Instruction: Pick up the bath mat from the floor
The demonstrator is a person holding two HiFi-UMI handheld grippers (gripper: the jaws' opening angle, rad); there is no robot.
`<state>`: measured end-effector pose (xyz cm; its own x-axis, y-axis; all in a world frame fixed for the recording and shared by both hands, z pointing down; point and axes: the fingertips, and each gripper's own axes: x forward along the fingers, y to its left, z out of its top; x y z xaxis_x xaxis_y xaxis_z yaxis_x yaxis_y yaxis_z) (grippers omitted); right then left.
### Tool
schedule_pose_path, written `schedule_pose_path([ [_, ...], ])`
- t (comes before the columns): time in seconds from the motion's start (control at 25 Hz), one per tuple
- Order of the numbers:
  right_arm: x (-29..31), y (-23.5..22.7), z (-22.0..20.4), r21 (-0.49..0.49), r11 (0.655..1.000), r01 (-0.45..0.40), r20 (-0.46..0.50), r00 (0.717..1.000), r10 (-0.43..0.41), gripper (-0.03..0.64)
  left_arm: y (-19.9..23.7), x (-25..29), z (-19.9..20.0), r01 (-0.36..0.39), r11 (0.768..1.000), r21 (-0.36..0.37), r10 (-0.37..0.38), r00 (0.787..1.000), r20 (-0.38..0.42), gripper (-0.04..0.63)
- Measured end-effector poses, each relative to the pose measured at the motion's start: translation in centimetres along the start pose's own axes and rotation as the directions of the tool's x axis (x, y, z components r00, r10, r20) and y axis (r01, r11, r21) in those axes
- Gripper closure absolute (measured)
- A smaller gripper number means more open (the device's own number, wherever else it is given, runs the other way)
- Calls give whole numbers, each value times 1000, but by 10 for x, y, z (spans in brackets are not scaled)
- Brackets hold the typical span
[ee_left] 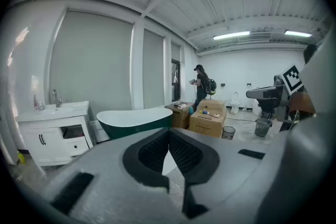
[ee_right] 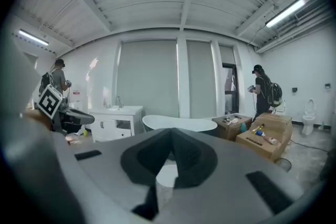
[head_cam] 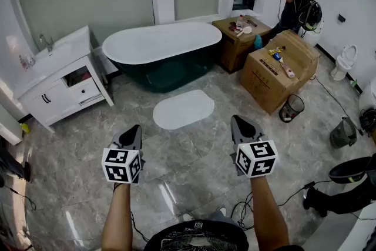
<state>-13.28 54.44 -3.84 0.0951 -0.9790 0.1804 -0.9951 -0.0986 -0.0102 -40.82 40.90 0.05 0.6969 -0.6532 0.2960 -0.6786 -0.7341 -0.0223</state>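
A pale oval bath mat [head_cam: 184,109] lies flat on the grey marble floor in front of the dark green bathtub [head_cam: 161,50]. My left gripper [head_cam: 136,129] hovers short of the mat's near left side, jaws shut and empty. My right gripper [head_cam: 237,121] hovers to the mat's near right, also shut with nothing in it. In the left gripper view a sliver of the mat [ee_left: 167,164] shows through the gap below the closed tips [ee_left: 168,134]. The right gripper view shows the mat [ee_right: 167,173] the same way under its tips [ee_right: 171,134].
A white vanity cabinet [head_cam: 61,82] stands at the left. Cardboard boxes [head_cam: 279,70] and a wooden cabinet [head_cam: 238,41] stand to the right of the tub, with a wire bin [head_cam: 292,107] beside them. A person [head_cam: 296,0] stands at the far right. Cables [head_cam: 249,206] lie near my feet.
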Motion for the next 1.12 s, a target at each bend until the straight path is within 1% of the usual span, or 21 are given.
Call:
schedule_pose_path([
  [0.28, 6, -10, -7, 9, 1000, 9, 0, 1000, -9, 612, -7, 16, -1, 17, 1000, -15, -17, 1000, 14, 594],
  [0.48, 13, -30, -9, 24, 1000, 18, -5, 1000, -18, 609, -15, 34, 6, 24, 999, -30, -24, 1000, 18, 579],
  [0.64, 25, -58, -14, 40, 999, 10, -8, 1000, -10, 572, -27, 56, 8, 23, 999, -33, -23, 1000, 20, 549],
  [0.68, 29, -66, -15, 43, 999, 7, -8, 1000, -7, 559, -30, 63, 9, 20, 999, -35, -19, 1000, 21, 532],
  [0.88, 59, -112, -15, 50, 998, -32, -15, 999, 33, 514, -40, 104, 19, -35, 998, -53, 36, 999, 23, 483],
  [1.0, 85, -138, -13, 40, 996, -76, -24, 997, 77, 486, -44, 132, 29, -79, 994, -71, 81, 996, 28, 455],
  [1.12, 113, -168, -10, 33, 991, -133, -41, 990, 134, 467, -51, 159, 44, -136, 985, -109, 142, 989, 47, 435],
])
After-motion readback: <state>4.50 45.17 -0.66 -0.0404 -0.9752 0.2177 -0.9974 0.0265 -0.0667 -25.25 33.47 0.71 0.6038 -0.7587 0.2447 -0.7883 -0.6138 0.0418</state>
